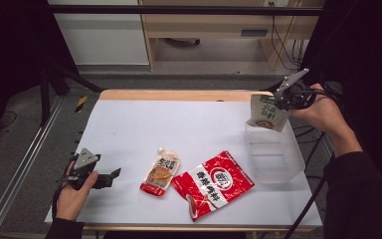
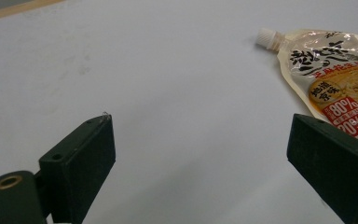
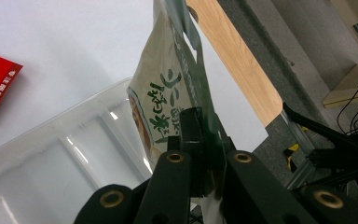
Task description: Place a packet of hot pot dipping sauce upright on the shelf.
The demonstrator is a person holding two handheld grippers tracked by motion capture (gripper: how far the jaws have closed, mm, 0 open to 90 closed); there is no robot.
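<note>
My right gripper (image 1: 281, 102) is shut on the top edge of a pale pouch with green lettering (image 1: 266, 113), which hangs over the far end of a clear plastic bin (image 1: 274, 155). In the right gripper view the pouch (image 3: 168, 88) is pinched between the black jaws above the bin (image 3: 51, 158). My left gripper (image 1: 110, 175) rests low at the table's front left, open, with nothing between its jaws. A spouted pouch with red and orange print (image 1: 160, 172) lies to its right, seen again as the spouted pouch (image 2: 335, 88) in the left gripper view. A red snack bag (image 1: 213, 183) lies beside it.
White paper (image 1: 179, 124) covers the table, whose wooden edge (image 1: 179, 94) shows at the far side. A metal rail (image 1: 20, 169) runs along the left. Cables (image 1: 308, 199) hang off the right edge. Cabinets stand beyond the table.
</note>
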